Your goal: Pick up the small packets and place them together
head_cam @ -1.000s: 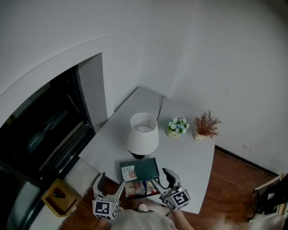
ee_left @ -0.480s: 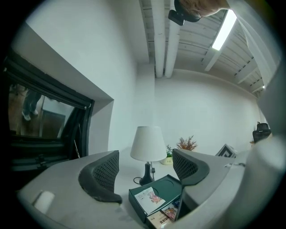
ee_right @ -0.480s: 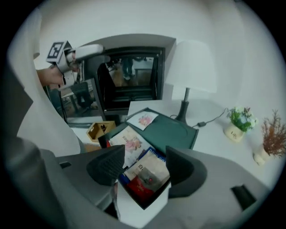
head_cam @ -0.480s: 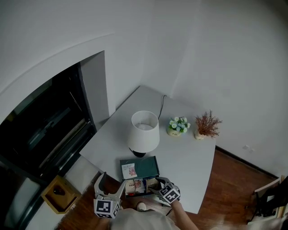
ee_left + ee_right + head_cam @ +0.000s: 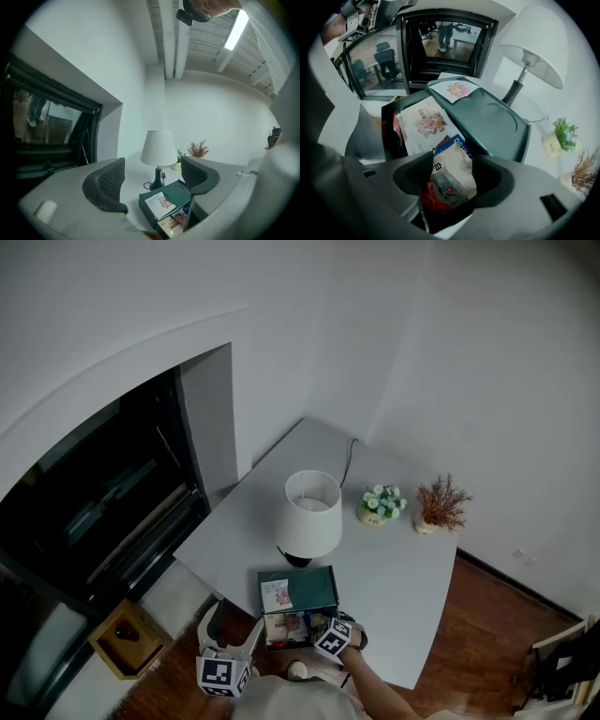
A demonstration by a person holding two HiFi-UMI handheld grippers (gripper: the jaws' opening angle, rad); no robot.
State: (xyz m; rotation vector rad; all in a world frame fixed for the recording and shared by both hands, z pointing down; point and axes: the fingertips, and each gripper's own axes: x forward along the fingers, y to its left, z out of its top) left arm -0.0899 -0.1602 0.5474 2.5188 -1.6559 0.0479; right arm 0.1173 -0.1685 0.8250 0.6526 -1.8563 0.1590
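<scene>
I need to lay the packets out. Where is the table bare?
Bare: the table between the lamp and the dark window, and right of the green box, before the flower pot and dried plant. Crowded: the box's open drawer, full of packets.

Beige-red packet [image 5: 450, 180] in drawer [image 5: 386, 123] front; white packet [image 5: 423, 123], blue packet [image 5: 457, 142] behind; floral packet [image 5: 454, 89] atop box [image 5: 497, 123].

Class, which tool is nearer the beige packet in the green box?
Right. The right tool, jaws just closing, straddles the beige packet in the green box; the left tool sits short of the box, empty.
</scene>
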